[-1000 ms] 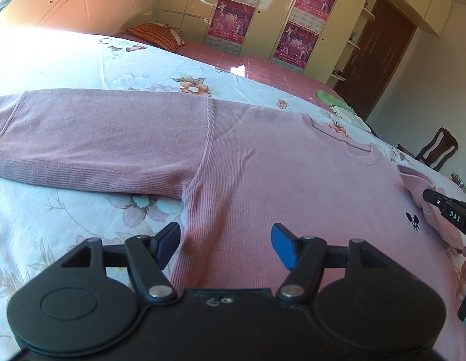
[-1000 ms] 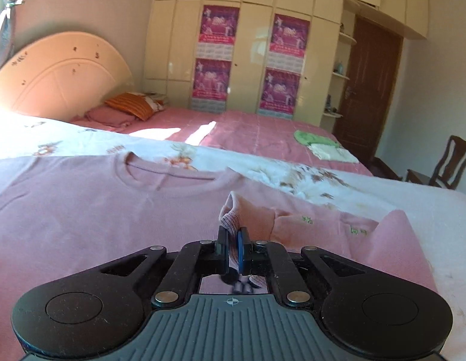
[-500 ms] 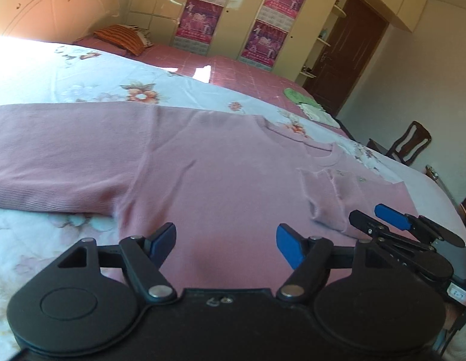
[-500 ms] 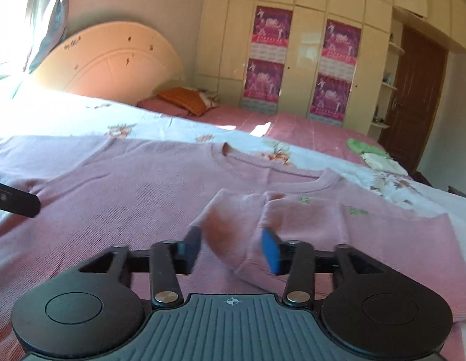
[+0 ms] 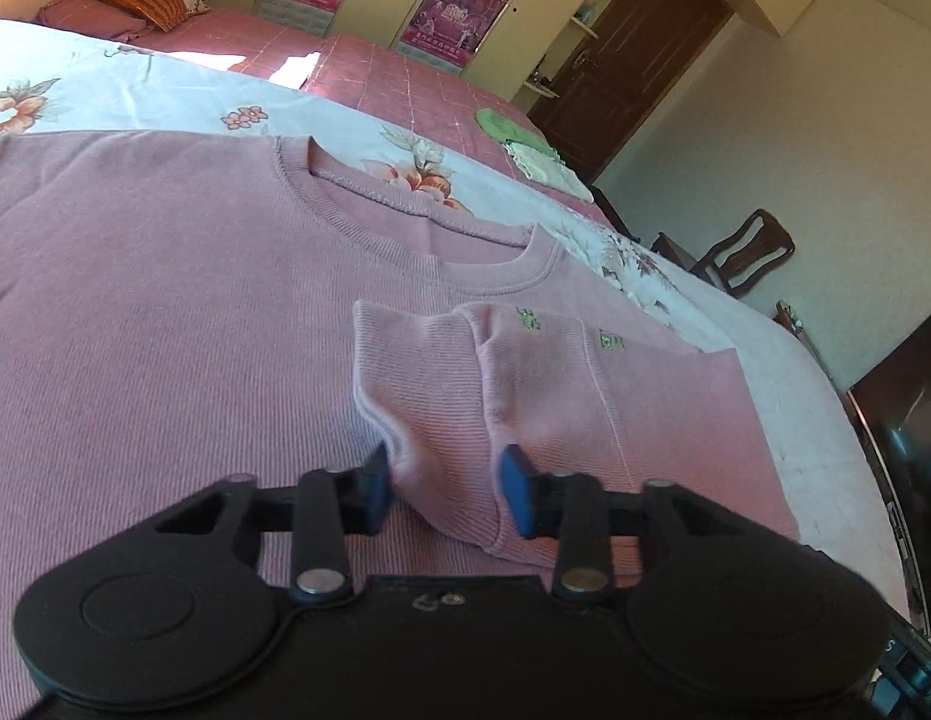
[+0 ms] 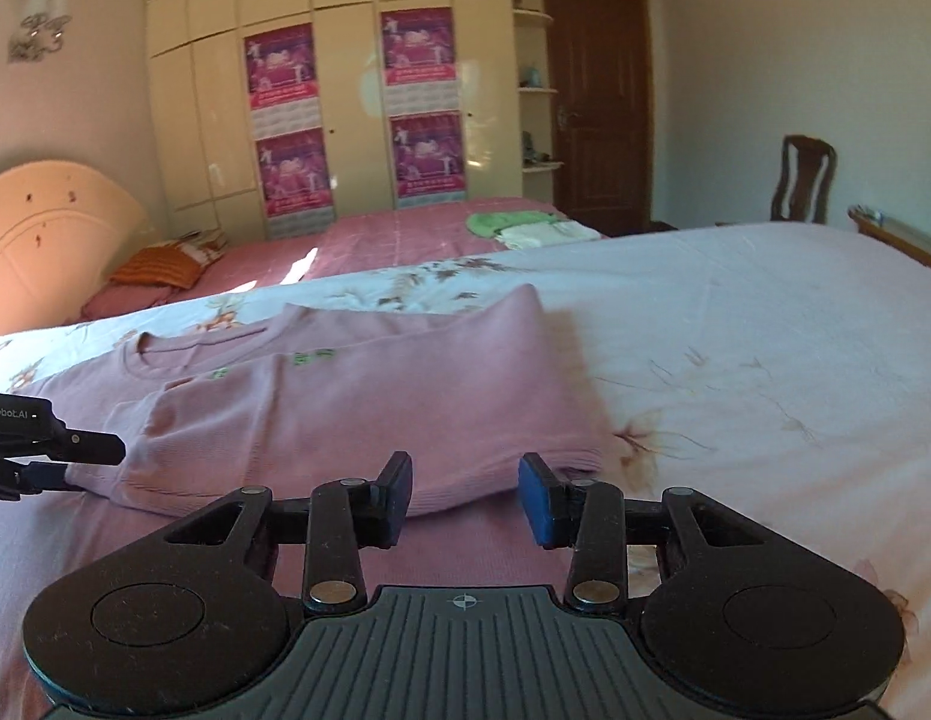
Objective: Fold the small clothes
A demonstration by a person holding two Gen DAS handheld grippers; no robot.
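A pink sweater [image 5: 165,330] lies flat on the floral bedsheet [image 6: 765,330], neckline away from me. Its right sleeve [image 6: 357,408] is folded across the chest. My left gripper [image 5: 447,489] has its jaws closing on the sleeve cuff [image 5: 441,420]; the cloth bunches between the blue pads and they press on it. The left gripper [image 6: 75,465] shows at the left edge of the right wrist view. My right gripper [image 6: 468,495] sits low at the sleeve's near edge, toward the shoulder fold. Its jaws are closing, with the cloth edge between them but not pinched.
Beyond the sheet lies a second bed with a pink cover [image 6: 393,234], folded green and white clothes [image 6: 525,228] and an orange pillow [image 6: 159,267]. A wardrobe with posters [image 6: 351,120], a door [image 6: 597,96] and a chair [image 6: 804,180] stand behind.
The right gripper let go of the sleeve cuff, opened and swung right along the folded sleeve. The left gripper travelled right across the sweater to the cuff and narrowed its jaws onto it.
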